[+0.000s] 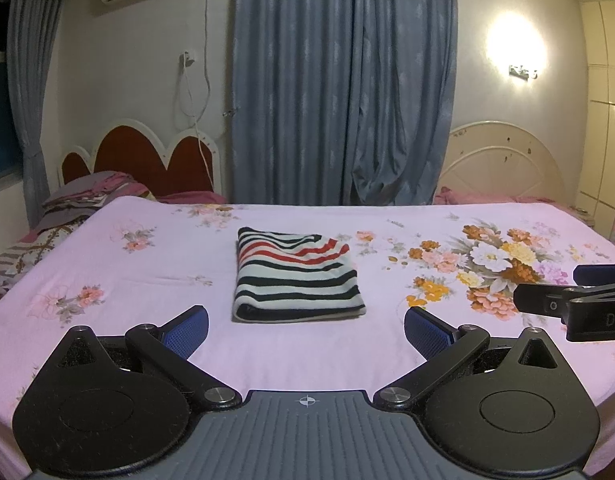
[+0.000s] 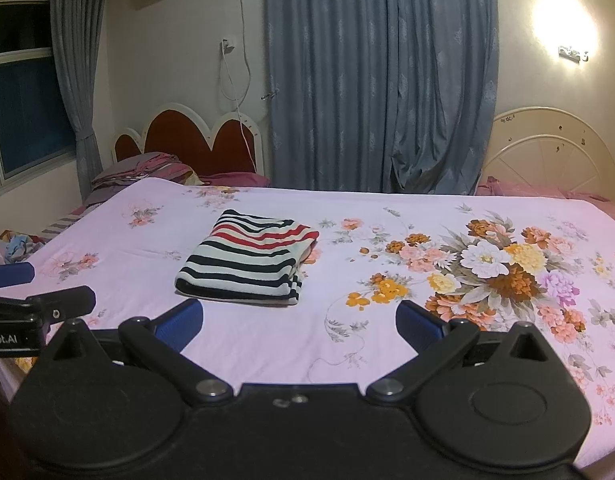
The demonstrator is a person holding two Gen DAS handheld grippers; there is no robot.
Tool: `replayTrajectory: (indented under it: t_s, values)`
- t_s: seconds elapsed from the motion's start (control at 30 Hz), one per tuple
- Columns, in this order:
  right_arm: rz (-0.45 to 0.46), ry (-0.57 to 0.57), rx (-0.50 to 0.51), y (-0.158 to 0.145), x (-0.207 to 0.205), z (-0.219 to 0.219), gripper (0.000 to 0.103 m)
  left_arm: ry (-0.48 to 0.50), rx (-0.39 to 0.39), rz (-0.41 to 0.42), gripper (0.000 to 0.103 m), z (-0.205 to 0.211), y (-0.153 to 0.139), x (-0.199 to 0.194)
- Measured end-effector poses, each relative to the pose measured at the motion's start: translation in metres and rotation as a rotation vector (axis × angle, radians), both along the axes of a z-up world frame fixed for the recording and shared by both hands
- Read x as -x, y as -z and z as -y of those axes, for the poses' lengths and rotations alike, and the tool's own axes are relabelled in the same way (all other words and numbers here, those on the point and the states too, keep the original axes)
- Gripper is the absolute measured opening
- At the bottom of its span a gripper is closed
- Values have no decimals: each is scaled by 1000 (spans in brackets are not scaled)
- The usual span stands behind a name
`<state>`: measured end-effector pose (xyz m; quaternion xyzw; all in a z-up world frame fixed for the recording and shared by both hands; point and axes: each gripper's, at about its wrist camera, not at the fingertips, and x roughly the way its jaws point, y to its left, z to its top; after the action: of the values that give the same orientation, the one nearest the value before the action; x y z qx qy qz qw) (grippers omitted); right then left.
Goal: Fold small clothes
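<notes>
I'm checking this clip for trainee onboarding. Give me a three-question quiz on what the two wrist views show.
1. True or false: the striped garment lies unfolded.
2. Where is the left gripper relative to the garment? A) clamped on it B) apart from it, open C) under it
3. Fill in: the garment rests on a pink ____ bedsheet.

Key: 1 false, it is a folded bundle. 2 B; the right gripper is open too. 3 floral.

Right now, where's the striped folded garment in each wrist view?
Left wrist: striped folded garment at centre, straight ahead between the open fingers.
Right wrist: striped folded garment left of centre, beyond the left finger.
Shared landmark: blue curtain behind the bed.
</notes>
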<state>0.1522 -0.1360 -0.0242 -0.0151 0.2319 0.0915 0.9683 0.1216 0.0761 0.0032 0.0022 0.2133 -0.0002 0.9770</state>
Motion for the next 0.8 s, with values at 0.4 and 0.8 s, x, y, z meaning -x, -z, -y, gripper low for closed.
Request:
replayTrajectory:
  t_s: [0.4, 0.8]
  values:
    - [-1, 1, 0, 0, 0, 0, 102, -1, -1, 3, 103, 2, 0, -1]
    - [1, -2, 0, 0, -1, -1, 102, 1, -3, -2, 103, 1, 2, -2]
